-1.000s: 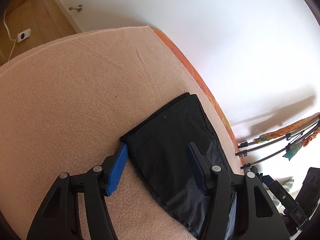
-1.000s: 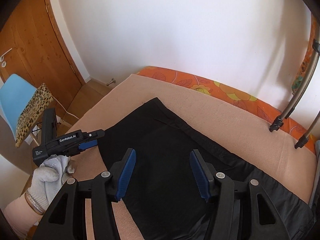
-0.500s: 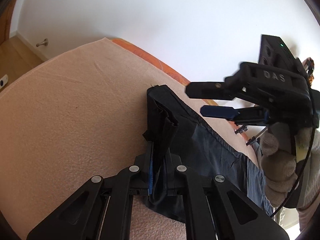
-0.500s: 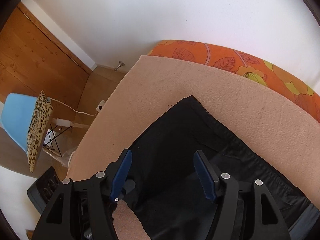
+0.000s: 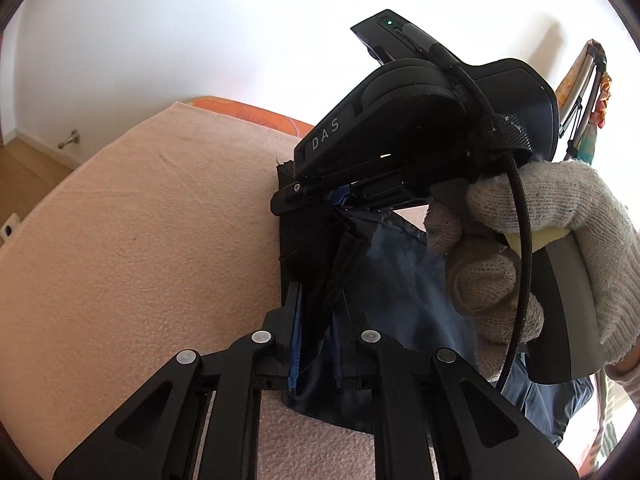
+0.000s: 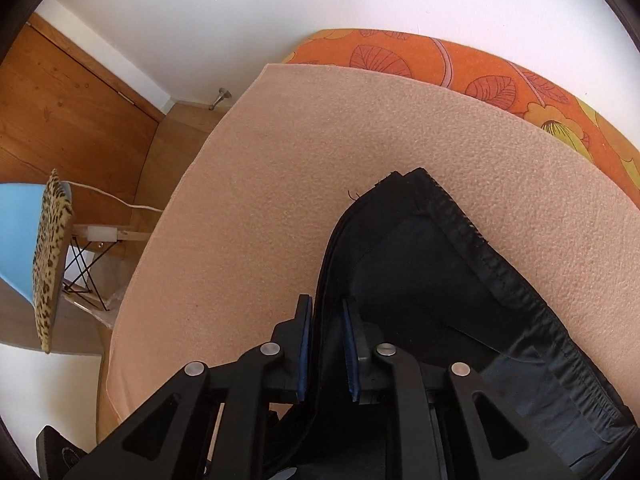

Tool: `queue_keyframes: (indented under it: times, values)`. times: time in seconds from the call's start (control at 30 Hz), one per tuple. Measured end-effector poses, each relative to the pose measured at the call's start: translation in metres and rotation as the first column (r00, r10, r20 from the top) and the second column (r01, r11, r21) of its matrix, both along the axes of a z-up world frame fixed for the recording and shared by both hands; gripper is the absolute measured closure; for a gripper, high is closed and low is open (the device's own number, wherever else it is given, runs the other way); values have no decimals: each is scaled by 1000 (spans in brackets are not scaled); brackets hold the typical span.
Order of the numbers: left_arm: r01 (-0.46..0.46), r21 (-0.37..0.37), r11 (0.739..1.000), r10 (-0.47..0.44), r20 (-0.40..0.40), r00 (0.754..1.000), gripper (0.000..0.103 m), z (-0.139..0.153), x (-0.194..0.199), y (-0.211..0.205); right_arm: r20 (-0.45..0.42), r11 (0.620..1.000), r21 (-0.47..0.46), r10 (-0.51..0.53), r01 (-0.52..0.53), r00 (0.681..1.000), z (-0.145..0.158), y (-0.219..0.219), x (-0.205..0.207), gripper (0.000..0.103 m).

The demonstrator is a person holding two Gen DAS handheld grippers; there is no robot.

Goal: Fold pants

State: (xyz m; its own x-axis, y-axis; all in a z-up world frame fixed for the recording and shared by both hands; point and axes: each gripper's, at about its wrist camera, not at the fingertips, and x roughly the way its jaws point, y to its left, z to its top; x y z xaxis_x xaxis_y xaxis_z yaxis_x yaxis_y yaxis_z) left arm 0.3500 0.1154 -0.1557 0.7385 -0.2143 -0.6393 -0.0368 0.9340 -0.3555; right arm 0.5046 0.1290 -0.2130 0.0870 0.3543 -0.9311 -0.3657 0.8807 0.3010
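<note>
Dark navy pants [image 5: 404,280] lie on a peach blanket [image 5: 140,240]. My left gripper [image 5: 316,340] is shut on a bunched edge of the pants near their end. My right gripper [image 6: 326,352] is shut on the hem edge of the pants [image 6: 420,280], which rises between its blue pads. In the left wrist view the right gripper's black body [image 5: 420,128] and the gloved hand [image 5: 540,248] holding it sit just beyond my left gripper, on the same end of the pants.
An orange patterned mattress [image 6: 480,76] borders the blanket by the white wall. A blue chair with a leopard cushion [image 6: 48,256] stands on the wood floor at left. A drying rack [image 5: 584,92] stands at right.
The left gripper was shut on the pants half a second ago. The right gripper, open then, has closed on the hem and come close beside the left one.
</note>
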Motion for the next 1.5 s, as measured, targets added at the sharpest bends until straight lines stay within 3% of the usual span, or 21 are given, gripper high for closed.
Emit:
queue_keyframes:
  times: [0.17,0.37,0.4,0.43,0.47,0.5,0.53,0.83,1.13,1.33,1.5]
  values:
    - [-24,71,997,24,1,1000,58,6,-6,-2,5,999,42,-26,26,1000,11,-9,2,100]
    - [-45,9,999,45,-23,999,58,3,5,11,27,998,60,-29,27,999,19,-6,8,100]
    - [-38,4,999,38,-18,999,58,5,6,12,28,998,61,-32,30,999,20,-8,9,101]
    - [-28,0,1000,28,-3,1000,67,7,6,10,25,997,67,-41,39,999,20,-10,10,101]
    - [-13,-1,1000,13,15,1000,90,8,5,9,20,996,78,-49,47,999,22,-11,11,101]
    - [0,2,1000,0,26,1000,98,11,4,8,19,995,87,-55,53,998,22,-12,12,101]
    - [8,-2,1000,-7,42,999,99,15,2,7,23,994,94,-59,56,998,24,-13,11,101]
    - [75,-41,996,-68,153,986,99,71,-26,0,103,981,184,-82,62,991,82,-36,-2,101]
    - [219,30,975,-220,201,954,99,118,-46,-56,184,964,241,-163,116,969,141,-99,-35,102]
    - [317,52,947,-321,190,928,99,114,-50,-101,236,960,229,-217,163,947,165,-157,-63,102]
    - [392,75,917,-399,161,903,99,108,-60,-146,253,950,214,-280,229,926,166,-214,-91,102]
